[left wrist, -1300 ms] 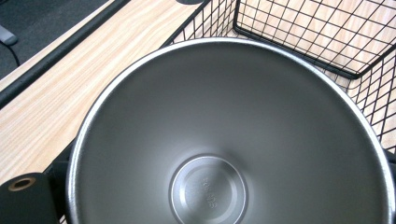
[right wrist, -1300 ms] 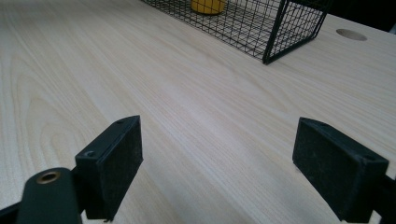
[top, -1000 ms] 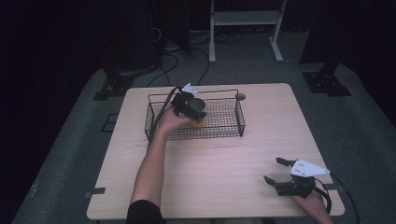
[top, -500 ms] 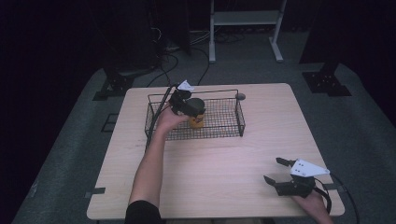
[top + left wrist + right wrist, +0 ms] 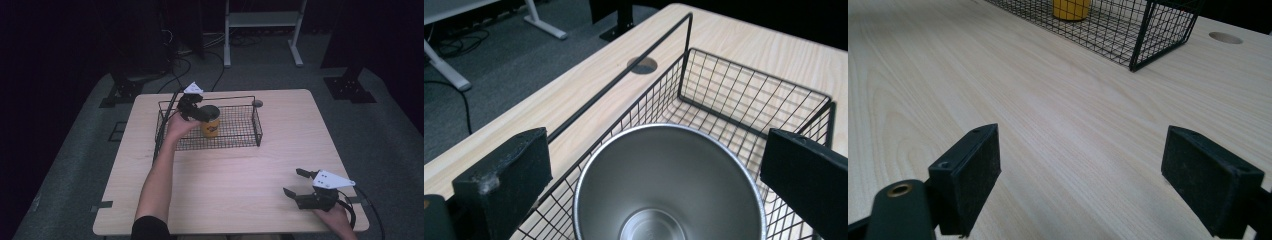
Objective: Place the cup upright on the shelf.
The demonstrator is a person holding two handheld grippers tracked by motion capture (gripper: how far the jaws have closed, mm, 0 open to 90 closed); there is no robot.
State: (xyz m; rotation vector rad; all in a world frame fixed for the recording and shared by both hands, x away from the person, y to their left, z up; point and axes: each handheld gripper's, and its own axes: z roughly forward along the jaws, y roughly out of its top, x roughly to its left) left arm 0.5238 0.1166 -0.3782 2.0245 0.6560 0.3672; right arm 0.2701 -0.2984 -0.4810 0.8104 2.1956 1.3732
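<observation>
yellow steel-lined cup (image 5: 210,126) upright inside black wire rectangular basket (image 5: 248,138) on pale wood worktop (image 5: 235,175), left tongs (image 5: 199,114) spread wide around its rim without gripping, right tongs (image 5: 296,183) released, resting near the front right edge.

Legible text: none | yellow cup (image 5: 210,127): dark mark on its side, too blurred to read | wire basket (image 5: 240,142), table (image 5: 240,175): unmarked

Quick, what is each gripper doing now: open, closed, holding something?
Left gripper: open, jaws around the cup.
Right gripper: open, holding nothing.
</observation>
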